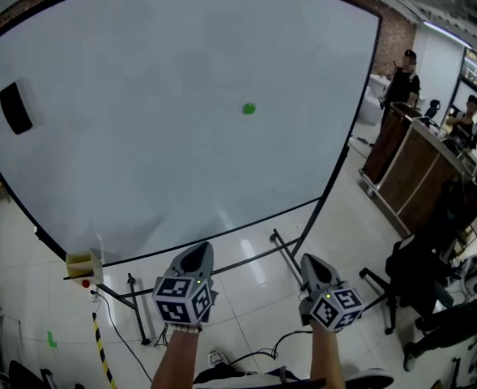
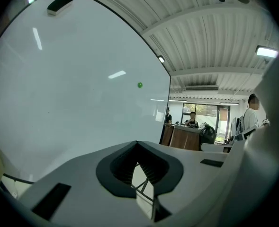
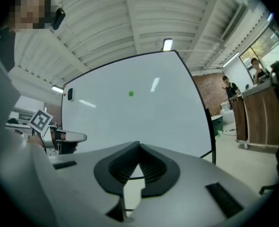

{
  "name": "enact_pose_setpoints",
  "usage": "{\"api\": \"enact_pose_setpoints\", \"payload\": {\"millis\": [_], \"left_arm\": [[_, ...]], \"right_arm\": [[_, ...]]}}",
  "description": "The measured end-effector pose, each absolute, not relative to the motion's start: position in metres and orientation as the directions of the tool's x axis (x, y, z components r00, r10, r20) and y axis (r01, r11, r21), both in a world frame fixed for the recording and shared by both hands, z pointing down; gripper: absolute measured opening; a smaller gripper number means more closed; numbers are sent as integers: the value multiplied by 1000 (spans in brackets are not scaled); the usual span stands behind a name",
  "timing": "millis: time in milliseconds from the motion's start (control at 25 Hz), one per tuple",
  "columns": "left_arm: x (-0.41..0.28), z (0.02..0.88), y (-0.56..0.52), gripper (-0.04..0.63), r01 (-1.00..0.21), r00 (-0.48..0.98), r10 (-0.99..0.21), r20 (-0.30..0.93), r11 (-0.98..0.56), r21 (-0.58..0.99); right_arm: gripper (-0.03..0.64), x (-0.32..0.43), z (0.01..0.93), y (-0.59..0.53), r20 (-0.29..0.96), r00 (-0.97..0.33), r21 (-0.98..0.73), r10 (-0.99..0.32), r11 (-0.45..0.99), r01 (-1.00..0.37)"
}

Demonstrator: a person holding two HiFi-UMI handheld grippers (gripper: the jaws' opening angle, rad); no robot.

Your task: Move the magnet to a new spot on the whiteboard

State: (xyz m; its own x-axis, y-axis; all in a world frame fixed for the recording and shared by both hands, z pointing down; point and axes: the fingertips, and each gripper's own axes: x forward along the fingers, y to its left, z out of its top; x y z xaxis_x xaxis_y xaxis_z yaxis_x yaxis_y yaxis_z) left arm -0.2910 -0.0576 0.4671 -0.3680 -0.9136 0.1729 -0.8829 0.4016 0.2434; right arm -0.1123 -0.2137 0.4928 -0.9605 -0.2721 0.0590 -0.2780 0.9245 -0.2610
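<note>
Green magnet (image 1: 249, 109): we find it stuck flat on the whiteboard (image 1: 157, 160), near the middle of the panel, with bare white surface on every side.
Whiteboard: we see a large white panel in a dark frame, carried on a black stand (image 1: 287, 256) over a pale tiled floor (image 1: 246, 286).
Black eraser (image 1: 15, 108): we note it near the board's left edge, well apart from the magnet.
Left gripper (image 1: 196, 252): we read its jaws as closed tip to tip with nothing between them. It is held low, in front of the board's bottom edge and well apart from the magnet.
Right gripper (image 1: 313, 262): we read its jaws as likewise closed and empty. It is held beside the left gripper, below the board's lower right part, also well apart from the magnet.
Marker cubes (image 1: 183, 301): we see one at the rear of each gripper, above the wrist.
</note>
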Motion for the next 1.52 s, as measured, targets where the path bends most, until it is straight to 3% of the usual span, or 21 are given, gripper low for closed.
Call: {"api": "enact_pose_setpoints", "payload": {"millis": [440,760,1040,1520], "left_arm": [[-140,486,-58,-6,-848,-428,-877,220,474,237],[-49,495,-53,-6,-831,-451,-858,247,504,234],[-33,483,-38,-6,-831,-460,-857,230,507,229],[-67,475,21,-6,-848,-432,-876,215,475,233]], "right_arm": [[3,36,512,-229,136,-965,-281,-223,926,-253],[3,114,517,-218,124,-979,-329,-160,925,-192],[3,127,493,-212,116,-978,-272,-172,942,-197],[3,81,474,-144,131,-974,-233,-187,949,-214]]}}
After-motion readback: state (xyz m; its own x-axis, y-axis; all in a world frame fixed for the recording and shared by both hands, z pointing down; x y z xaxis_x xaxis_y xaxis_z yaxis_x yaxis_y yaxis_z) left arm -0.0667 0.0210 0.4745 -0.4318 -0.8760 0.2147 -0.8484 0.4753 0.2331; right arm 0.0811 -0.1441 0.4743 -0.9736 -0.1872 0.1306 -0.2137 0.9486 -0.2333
